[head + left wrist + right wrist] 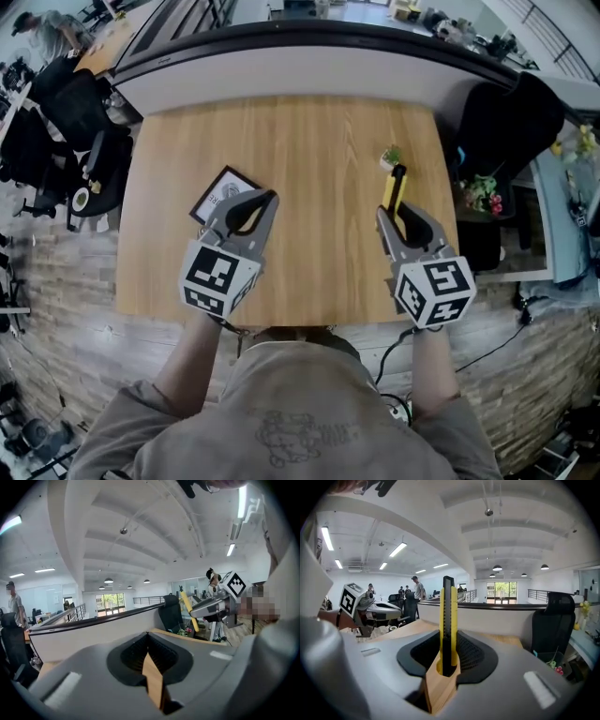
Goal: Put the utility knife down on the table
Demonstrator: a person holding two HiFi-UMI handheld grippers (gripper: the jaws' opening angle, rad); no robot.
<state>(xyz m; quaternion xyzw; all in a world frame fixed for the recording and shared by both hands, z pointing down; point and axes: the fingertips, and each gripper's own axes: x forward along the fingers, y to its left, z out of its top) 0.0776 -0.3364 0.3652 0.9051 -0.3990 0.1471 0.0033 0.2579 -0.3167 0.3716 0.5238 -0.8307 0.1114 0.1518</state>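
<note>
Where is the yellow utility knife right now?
In the head view it is on the right: the utility knife is clamped in the right gripper, pointing forward over the wooden table's right side.

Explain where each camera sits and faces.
Head view: on the person's head, looking steeply down at the table; both forearms, left claw and right claw show.
Left gripper view: on the left claw, looking along its shut, empty jaws across the room.
Right gripper view: on the right claw, looking along jaws clamping the utility knife.
Shared: each gripper view shows the other claw.
</note>
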